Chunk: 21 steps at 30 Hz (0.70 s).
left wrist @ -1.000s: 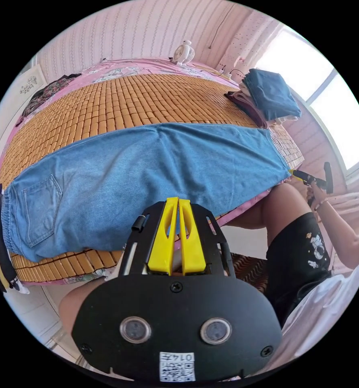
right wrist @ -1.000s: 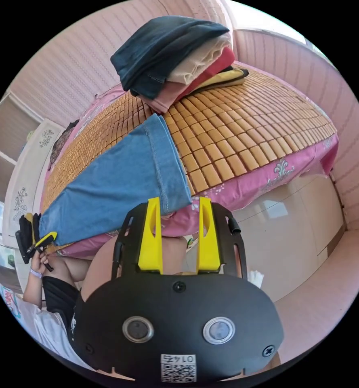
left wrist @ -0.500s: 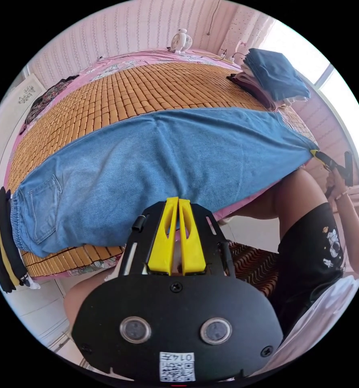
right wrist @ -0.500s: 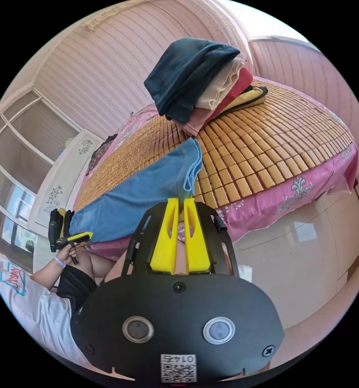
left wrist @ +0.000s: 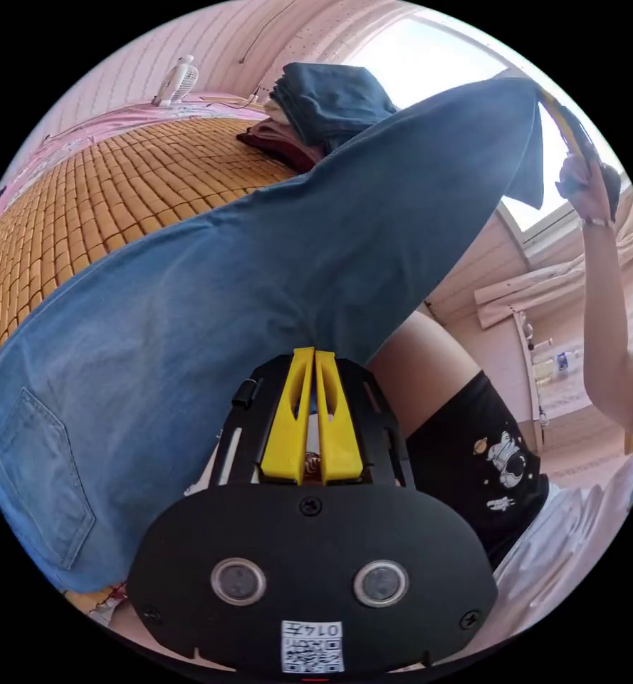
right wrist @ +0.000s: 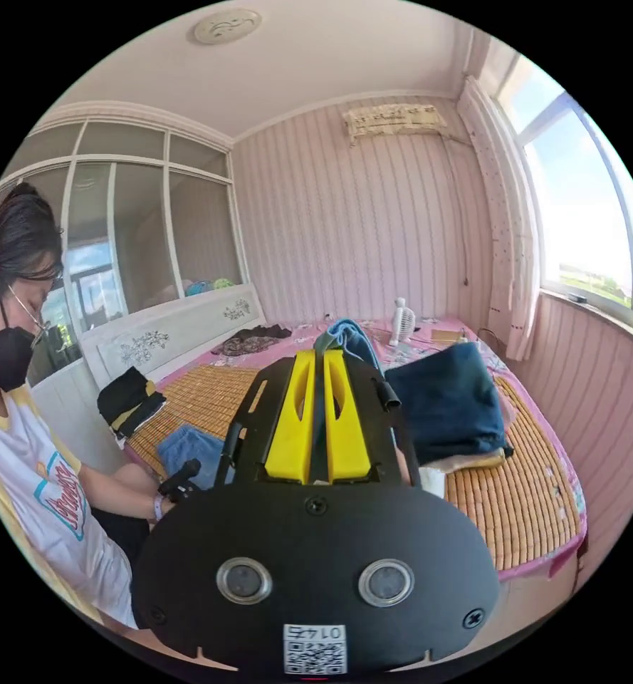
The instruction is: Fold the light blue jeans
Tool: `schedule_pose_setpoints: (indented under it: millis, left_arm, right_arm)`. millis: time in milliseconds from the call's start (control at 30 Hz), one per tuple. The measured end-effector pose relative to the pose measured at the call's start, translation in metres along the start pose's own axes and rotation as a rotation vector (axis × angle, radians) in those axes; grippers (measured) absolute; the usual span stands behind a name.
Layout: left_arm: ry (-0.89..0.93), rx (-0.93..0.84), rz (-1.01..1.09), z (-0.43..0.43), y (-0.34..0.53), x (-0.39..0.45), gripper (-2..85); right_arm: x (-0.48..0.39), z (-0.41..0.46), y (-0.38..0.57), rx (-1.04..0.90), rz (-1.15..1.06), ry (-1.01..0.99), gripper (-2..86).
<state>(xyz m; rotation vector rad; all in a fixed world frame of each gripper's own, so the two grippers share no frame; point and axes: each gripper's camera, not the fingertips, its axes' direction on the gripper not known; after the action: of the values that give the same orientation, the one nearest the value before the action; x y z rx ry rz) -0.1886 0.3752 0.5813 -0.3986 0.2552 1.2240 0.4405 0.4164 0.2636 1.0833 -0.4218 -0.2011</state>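
Jeans [left wrist: 209, 299] drape soft and heavy from the bed [left wrist: 102, 185], waist left. Left gripper [left wrist: 315, 356] fingers clamp the near edge; right gripper [right wrist: 318, 356] fingers clamp the raised hem. Grip seams.

A second ago the jeans [left wrist: 209, 285] lay flat along the bed [left wrist: 102, 185]. Since then the right tongs [right wrist: 315, 356], open before, have closed on the hem and lifted that end high above the bed.
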Motion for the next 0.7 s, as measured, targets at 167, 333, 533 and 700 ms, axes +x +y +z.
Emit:
schedule_pose_setpoints:
  millis: [167, 333, 533, 700]
  left_arm:
    - [0.044, 0.221, -0.101, -0.085, 0.055, -0.014, -1.0]
    - [-0.152, 0.248, -0.316, -0.171, 0.153, -0.045, -0.8]
    - [-0.221, 0.436, -0.528, -0.205, 0.220, -0.070, 4.2]
    - [-0.308, 0.501, -0.617, -0.187, 0.218, -0.090, 11.7]
  right_arm:
    - [-0.137, 0.141, -0.007, -0.300, -0.257, -0.473, 2.3]
    - [-0.256, 0.301, 0.116, -0.806, -0.249, -0.708, 6.9]
    - [-0.283, 0.368, 0.218, -1.039, -0.138, -0.712, 8.4]
    - [-0.282, 0.395, 0.211, -1.011, -0.130, -0.648, 7.7]
